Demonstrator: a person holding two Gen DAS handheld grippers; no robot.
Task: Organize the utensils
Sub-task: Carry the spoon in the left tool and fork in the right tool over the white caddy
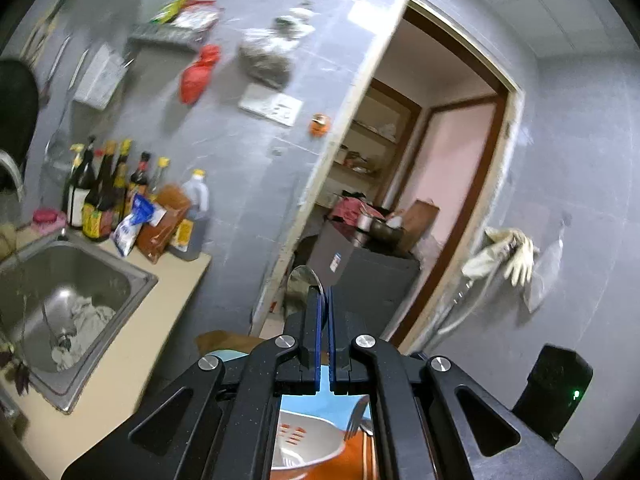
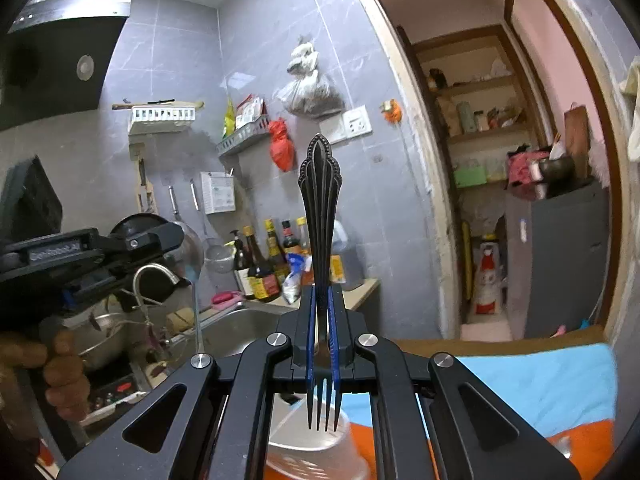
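My left gripper (image 1: 324,292) is shut on a metal spoon (image 1: 303,282); its bowl sticks out past the fingertips on the left side. In the right wrist view that gripper (image 2: 180,264) is at the left, with the spoon (image 2: 197,312) hanging handle-down from it. My right gripper (image 2: 322,292) is shut on a dark ornate fork (image 2: 320,208). The fork's handle points away and up, and its tines (image 2: 324,404) point back toward the camera. Below both grippers stands a white slotted holder (image 1: 304,444) with orange inside and the tines of another fork (image 1: 356,420) beside it; the right wrist view also catches the holder (image 2: 316,440).
A blue and orange cloth (image 2: 536,388) covers the table below. A steel sink (image 1: 132,276) with rags and a row of sauce bottles (image 1: 104,192) are on the left counter. A person's hand (image 2: 60,376) holds the left gripper. A doorway with a grey cabinet (image 1: 376,280) lies ahead.
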